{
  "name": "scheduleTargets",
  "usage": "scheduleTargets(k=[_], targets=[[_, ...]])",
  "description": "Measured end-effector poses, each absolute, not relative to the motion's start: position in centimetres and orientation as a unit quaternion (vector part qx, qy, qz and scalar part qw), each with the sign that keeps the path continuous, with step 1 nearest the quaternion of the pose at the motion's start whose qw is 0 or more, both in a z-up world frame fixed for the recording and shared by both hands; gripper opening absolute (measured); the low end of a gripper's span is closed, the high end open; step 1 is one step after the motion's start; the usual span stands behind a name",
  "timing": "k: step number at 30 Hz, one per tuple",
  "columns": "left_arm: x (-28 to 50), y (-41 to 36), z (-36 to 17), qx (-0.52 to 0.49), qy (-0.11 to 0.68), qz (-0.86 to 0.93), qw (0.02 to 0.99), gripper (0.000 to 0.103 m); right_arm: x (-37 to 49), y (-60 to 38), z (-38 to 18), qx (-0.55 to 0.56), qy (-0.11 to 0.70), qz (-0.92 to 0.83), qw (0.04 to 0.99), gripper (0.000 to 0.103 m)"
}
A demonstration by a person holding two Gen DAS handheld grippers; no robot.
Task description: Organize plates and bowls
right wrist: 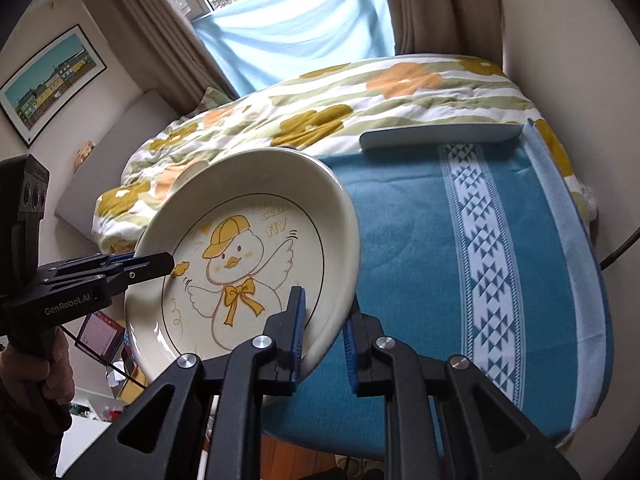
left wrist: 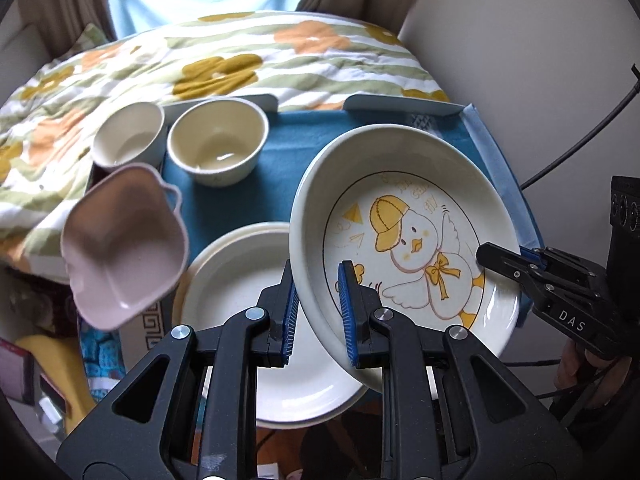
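A cream duck plate (left wrist: 408, 240) is held up in the air, tilted, above the blue cloth. My left gripper (left wrist: 318, 312) is shut on its near-left rim. My right gripper (right wrist: 324, 336) straddles the opposite rim and looks shut on it; it also shows in the left wrist view (left wrist: 516, 264). The duck plate fills the middle of the right wrist view (right wrist: 248, 264), where the left gripper (right wrist: 136, 264) clamps its left edge. A plain cream plate stack (left wrist: 248, 280) lies on the table under the left gripper. Two cream bowls (left wrist: 218, 140) (left wrist: 128, 134) stand at the back left. A pink eared bowl (left wrist: 124, 248) is at the left.
The table carries a blue cloth (right wrist: 420, 240) with a white patterned stripe (right wrist: 480, 240). A flowered quilt (left wrist: 224, 64) on a bed lies beyond the table. A pale blue raised edge (right wrist: 440, 136) borders the far side. The wall and a cable (left wrist: 580, 140) are at the right.
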State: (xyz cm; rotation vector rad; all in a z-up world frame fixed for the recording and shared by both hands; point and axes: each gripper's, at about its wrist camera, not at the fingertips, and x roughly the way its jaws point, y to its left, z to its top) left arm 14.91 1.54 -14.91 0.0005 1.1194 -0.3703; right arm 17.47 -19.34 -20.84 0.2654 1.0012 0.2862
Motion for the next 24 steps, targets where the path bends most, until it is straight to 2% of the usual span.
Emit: scheduleTargets(k=[9, 24], targets=[[11.9, 6.8, -21.1, -0.036, 0.567, -0.108, 0.816, 0.017, 17.8, -14.1, -25.9, 0.080, 0.506, 0.197, 0.836, 0.016], [12.5, 7.1, -24.7, -0.024, 0.578, -0.080, 0.812, 0.017, 19.2, -11.5, -26.6, 0.001, 0.496, 0.203, 0.844, 0.016]])
